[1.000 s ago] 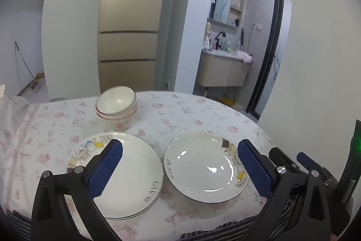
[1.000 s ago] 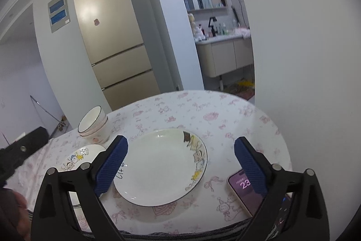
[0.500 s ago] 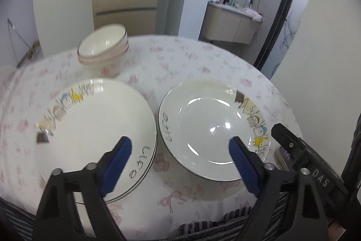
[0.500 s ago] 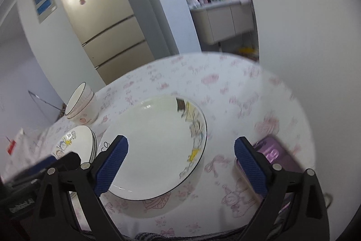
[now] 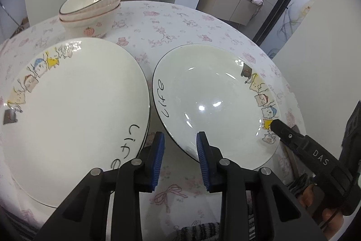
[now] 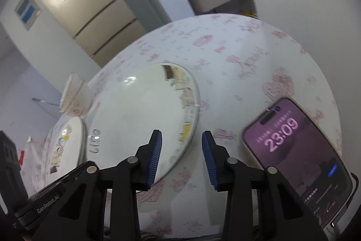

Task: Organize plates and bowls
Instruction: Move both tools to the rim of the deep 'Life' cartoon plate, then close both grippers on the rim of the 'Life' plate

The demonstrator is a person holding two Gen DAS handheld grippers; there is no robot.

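Now narrowed from wide to part-open and empty, jaws of left gripper (image 5: 180,157) and right gripper (image 6: 181,156) lowered to single plate's (image 5: 216,101) near rim at tabletop (image 5: 158,22) front edge, likely for stacking.

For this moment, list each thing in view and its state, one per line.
Left gripper: jaws partly open, empty, low by the single plate's near rim.
Right gripper: partly open, empty.
Single plate: flat, ungripped.
Stacked plates: stacked, untouched.
Bowls: nested, upright.
Phone: face up, screen lit.
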